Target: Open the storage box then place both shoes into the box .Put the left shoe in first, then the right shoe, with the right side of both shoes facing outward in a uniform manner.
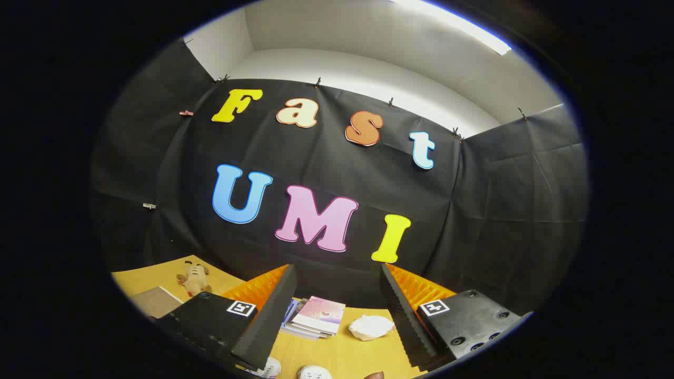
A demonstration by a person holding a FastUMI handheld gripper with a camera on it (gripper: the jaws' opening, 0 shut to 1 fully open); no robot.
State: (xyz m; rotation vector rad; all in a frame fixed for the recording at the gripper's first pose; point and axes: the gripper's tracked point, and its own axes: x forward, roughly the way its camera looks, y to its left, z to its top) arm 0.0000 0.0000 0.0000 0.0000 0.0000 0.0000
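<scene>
While tongs (337,316) gape, shoes (315,372) cut off (toes only).

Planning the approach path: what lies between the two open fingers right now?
In the gripper view, between the fingers, a stack of booklets and a white crumpled object lie on the yellow table.

The gripper view rides on the gripper (337,316) and looks forward along its two spread fingers (271,321), tilted upward toward the booth's black cloth wall (326,152). Taking the wooden table (337,355) as landmark, the camera sits above its near part, well clear of its surface, facing across it to the wall rising behind its far edge. The white ceiling (368,58) sits above the wall. The stack of booklets (316,317) on the table lies between and beyond the fingers, toward the table's far edge.
</scene>
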